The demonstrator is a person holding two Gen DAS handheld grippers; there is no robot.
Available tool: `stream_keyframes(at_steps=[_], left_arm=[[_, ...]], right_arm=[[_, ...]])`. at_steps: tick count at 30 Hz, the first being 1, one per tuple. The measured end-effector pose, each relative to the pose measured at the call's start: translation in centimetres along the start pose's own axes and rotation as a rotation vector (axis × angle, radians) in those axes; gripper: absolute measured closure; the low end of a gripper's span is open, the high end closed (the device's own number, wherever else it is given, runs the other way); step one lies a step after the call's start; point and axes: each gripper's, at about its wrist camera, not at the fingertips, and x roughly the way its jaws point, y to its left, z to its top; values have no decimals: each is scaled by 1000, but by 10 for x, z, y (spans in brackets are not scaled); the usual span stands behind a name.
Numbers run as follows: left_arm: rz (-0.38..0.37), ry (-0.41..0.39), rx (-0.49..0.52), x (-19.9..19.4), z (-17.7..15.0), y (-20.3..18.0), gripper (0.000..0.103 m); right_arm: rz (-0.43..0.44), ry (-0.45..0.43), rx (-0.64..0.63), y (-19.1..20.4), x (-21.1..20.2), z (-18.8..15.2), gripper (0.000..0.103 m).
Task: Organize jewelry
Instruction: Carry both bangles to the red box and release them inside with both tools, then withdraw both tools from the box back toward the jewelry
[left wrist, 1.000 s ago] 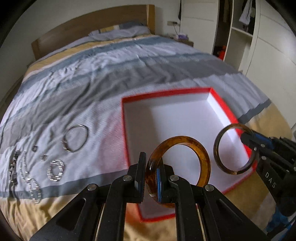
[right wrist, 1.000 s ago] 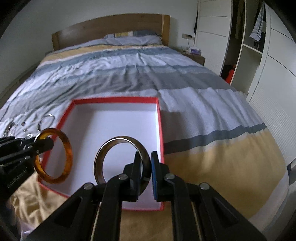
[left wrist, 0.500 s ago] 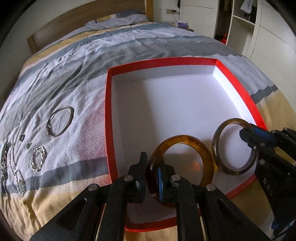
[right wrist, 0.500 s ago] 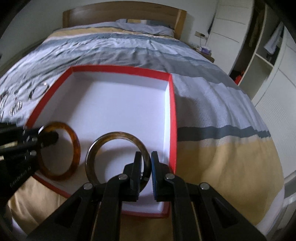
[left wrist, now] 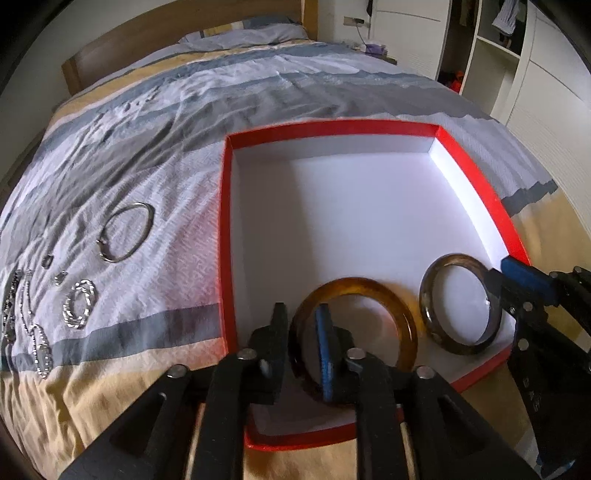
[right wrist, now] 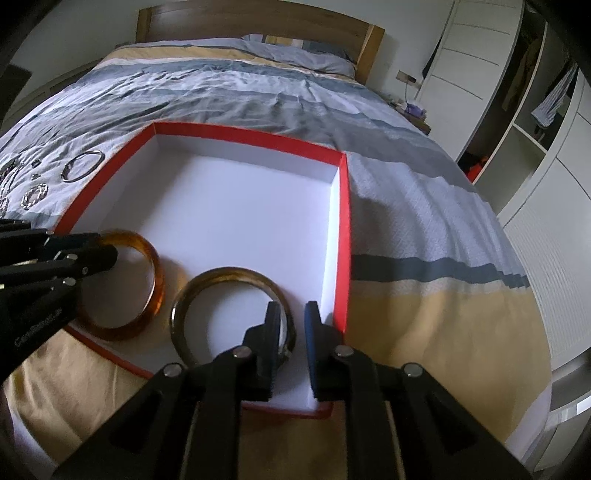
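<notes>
A red box with a white inside (left wrist: pixel 225 221) (right wrist: pixel 341 236) lies on the bed. An amber bangle (left wrist: pixel 384 299) (right wrist: pixel 155 273) rests on the box floor at its near edge. My left gripper (left wrist: pixel 301 332) (right wrist: pixel 99 247) is open, its fingers either side of the bangle's rim. A darker brown bangle (left wrist: pixel 436 332) (right wrist: pixel 221 277) lies to its right. My right gripper (right wrist: pixel 291 328) (left wrist: pixel 495 275) is open with that bangle's rim between its fingers.
Silver jewelry lies on the striped bedspread left of the box: a plain bangle (left wrist: pixel 125 230) (right wrist: pixel 82 165), a twisted ring bracelet (left wrist: pixel 79 303), chains (left wrist: pixel 22 317) and small pieces. A wooden headboard (right wrist: pixel 255 18) and white wardrobes (right wrist: pixel 554 184) stand beyond.
Both grippers came down into the box with their bangles, then opened. The two bangles now rest on the box floor.
</notes>
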Motion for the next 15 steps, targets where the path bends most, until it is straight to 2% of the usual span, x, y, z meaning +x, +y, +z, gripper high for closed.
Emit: stream_keyframes(at_steps=[1,5,7,15], left_arm=[[1,-7,-3,-3,0,1,74],[-19,-11,-13,-13,1,3,74],[-8,-24,-11,-21,-1,4,66],[-8,-109,-49,-77,-12,19,65]], right_arm=[[-7,-4,0,-1,-3,0,75],[2,-17,7,-2,-15,2,74],[-10,-25,16,-4,-22,3,73],[-23,-61,103,-19,-70,-1,73]])
